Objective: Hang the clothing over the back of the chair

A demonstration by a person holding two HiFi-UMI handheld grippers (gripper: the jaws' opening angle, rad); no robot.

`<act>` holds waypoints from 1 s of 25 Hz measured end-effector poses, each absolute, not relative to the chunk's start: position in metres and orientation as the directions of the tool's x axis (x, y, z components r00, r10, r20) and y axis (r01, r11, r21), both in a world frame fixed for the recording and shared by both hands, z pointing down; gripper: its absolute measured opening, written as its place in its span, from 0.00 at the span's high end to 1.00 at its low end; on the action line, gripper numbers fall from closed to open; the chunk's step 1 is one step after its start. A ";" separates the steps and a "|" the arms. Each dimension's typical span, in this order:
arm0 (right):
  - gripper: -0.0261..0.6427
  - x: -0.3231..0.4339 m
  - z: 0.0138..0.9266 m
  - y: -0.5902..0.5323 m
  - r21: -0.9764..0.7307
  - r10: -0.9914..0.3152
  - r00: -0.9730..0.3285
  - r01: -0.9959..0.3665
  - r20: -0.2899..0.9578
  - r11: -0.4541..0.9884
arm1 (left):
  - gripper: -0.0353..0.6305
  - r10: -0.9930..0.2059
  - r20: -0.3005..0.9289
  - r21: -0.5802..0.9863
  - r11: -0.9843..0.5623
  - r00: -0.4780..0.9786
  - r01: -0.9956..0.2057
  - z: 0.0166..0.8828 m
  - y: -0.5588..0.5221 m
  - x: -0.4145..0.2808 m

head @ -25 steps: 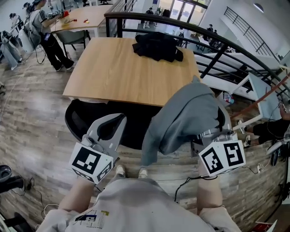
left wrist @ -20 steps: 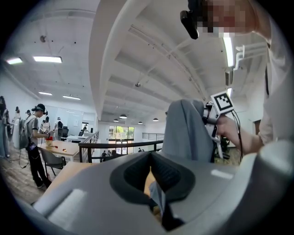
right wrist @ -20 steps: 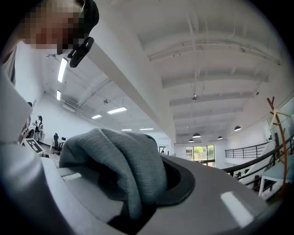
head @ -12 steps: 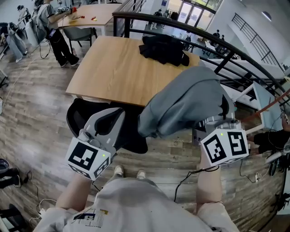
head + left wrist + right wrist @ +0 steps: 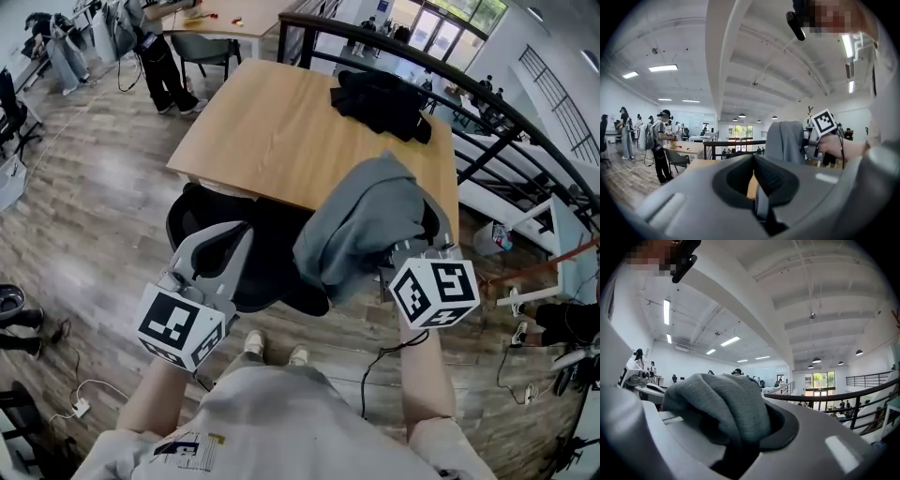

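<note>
Grey clothing: bunched and draped, hanging from the right gripper above the right part of the black chair. Its upper fold overlaps the table's near edge, close to the near right corner. Cannot tell whether the hem touches the chair.

Right gripper: jaws clenched on a wad of the grey fabric, which fills the gap in the right gripper view. It is held about level. The forearm reaches forward from the body and the marker cube faces up toward the head camera.

Left gripper: jaws drawn together with nothing between them. It points at the chair's left half, just beside the clothing's hanging edge but apart from it. The forearm is extended, with the cube nearest the body. The left gripper view shows the clothing hanging to the right, with the right hand behind it.

Chair: pushed up to the table's near edge.

Surroundings: black garment heaped at the table's far right corner. A dark railing curves behind the table.
</note>
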State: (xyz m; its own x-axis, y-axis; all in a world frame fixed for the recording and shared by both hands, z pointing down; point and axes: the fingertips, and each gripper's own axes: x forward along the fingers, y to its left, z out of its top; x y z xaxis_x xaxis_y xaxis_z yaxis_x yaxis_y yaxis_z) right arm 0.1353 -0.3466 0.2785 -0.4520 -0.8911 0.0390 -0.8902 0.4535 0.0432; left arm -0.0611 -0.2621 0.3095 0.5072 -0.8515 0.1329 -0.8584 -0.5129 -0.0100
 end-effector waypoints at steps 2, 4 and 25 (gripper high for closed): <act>0.83 0.119 0.285 -0.349 0.042 -0.879 -0.473 -0.879 0.053 0.476 | 0.94 -0.861 0.133 -0.006 -0.496 0.491 -0.868 0.310 -0.259 -0.072; 0.83 0.104 0.285 -0.350 0.044 -0.868 -0.492 -0.868 0.060 0.495 | 0.94 -0.869 0.133 -0.003 -0.481 0.476 -0.877 0.309 -0.258 -0.083; 0.82 -0.120 0.184 -0.269 0.022 -0.491 -0.867 -0.494 -0.091 0.869 | 0.94 -0.979 0.089 -0.001 -0.183 0.182 -0.983 0.273 -0.178 -0.221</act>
